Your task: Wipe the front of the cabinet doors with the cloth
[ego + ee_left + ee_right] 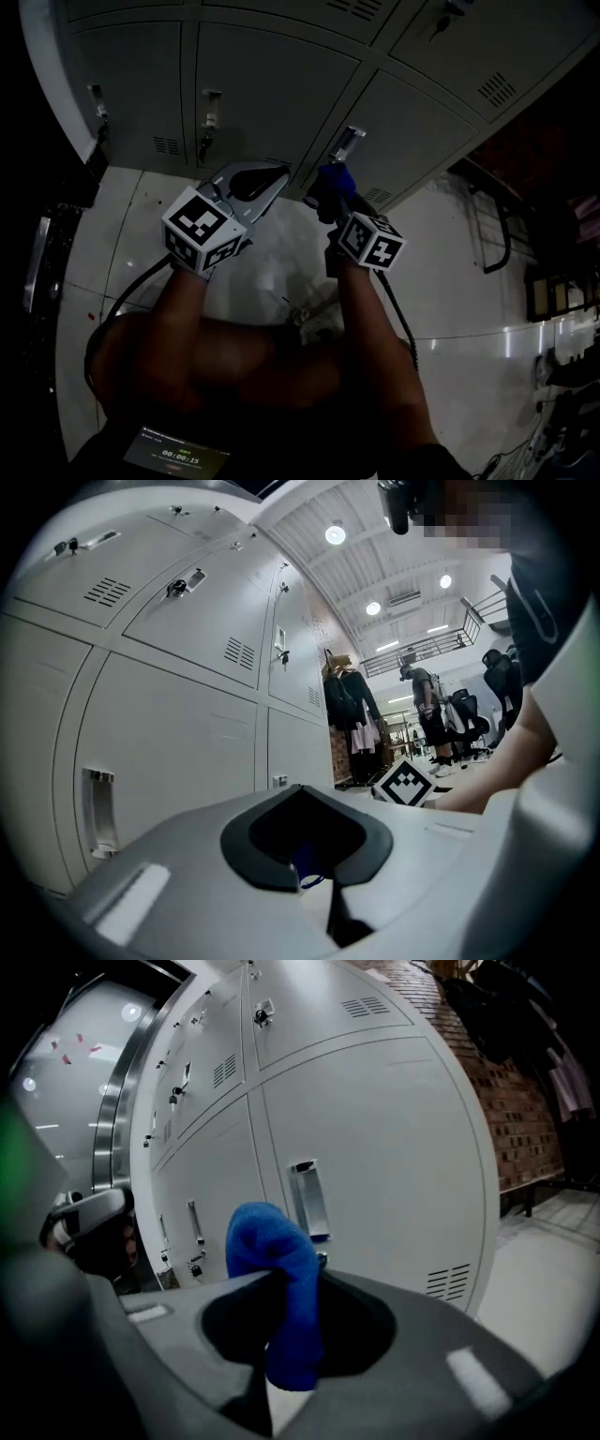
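Our right gripper [292,1335] pinches just a fold of the blue cloth [267,1241], our left gripper [319,888] is closed and empty, and we judge the recessed handle [307,1199] at mid-frame on the locker door [403,1138] could snag it loose.

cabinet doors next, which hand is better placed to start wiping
Right. The right gripper has its tongs shut on the blue cloth, facing a cabinet door. The left gripper has its tongs shut, with no cloth.

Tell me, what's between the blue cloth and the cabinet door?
Nothing. The right gripper view shows the blue cloth, pinched in the right gripper, facing the cabinet door with no other thing between them.
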